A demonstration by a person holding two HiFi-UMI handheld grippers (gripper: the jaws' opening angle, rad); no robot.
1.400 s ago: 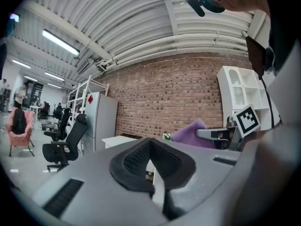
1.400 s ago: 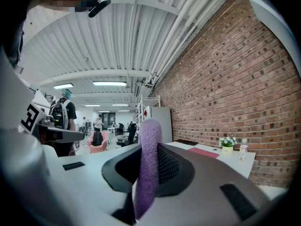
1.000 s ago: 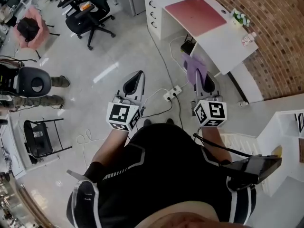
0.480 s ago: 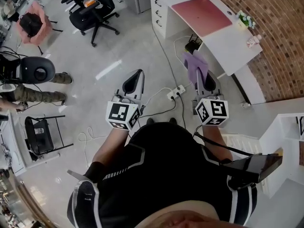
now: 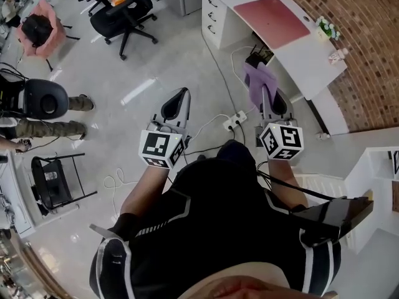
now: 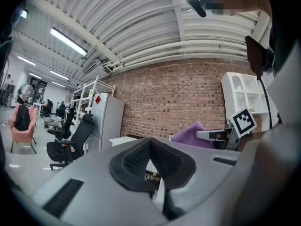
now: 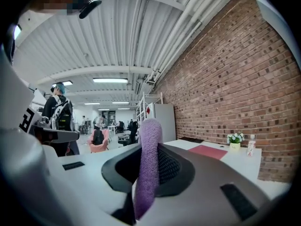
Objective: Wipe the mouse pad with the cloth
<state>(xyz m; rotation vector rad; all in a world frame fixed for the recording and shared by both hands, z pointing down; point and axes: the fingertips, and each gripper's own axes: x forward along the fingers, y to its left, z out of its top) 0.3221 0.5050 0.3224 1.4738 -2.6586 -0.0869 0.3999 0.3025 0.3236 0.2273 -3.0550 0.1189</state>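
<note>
The mouse pad (image 5: 280, 20), a thin, flat, dull-red rectangle, lay on the white worktop (image 5: 299, 58) against the brick wall (image 5: 368, 61). Nothing lay on it, so it looked open for wiping. It was well apart from both grippers, and no wiping had begun.

The cloth (image 5: 259, 83) was a soft, fuzzy purple fabric. The right gripper (image 5: 269, 99) had its fingers (image 7: 178, 166) closed on it, and it stood up between them in a thick fold that flopped forward past the tips. Held by one part like that, with the rest free, it seemed to be carried ready to be pressed down on the pad.

The left gripper (image 5: 177, 103) was out level beside the right one, over the pale glossy floor (image 5: 156, 61). Its dark, ribbed, rubbery fingers (image 6: 134, 160) met at the tips with nothing between them, so it was probably idle, or free to steady the pad.

A small pot of flowers (image 5: 324, 25) and a little bottle (image 5: 340, 55) stood at the worktop's far edge, clear of the pad. Below it a white power strip (image 5: 235, 118) and its cables lay on the floor.
</note>
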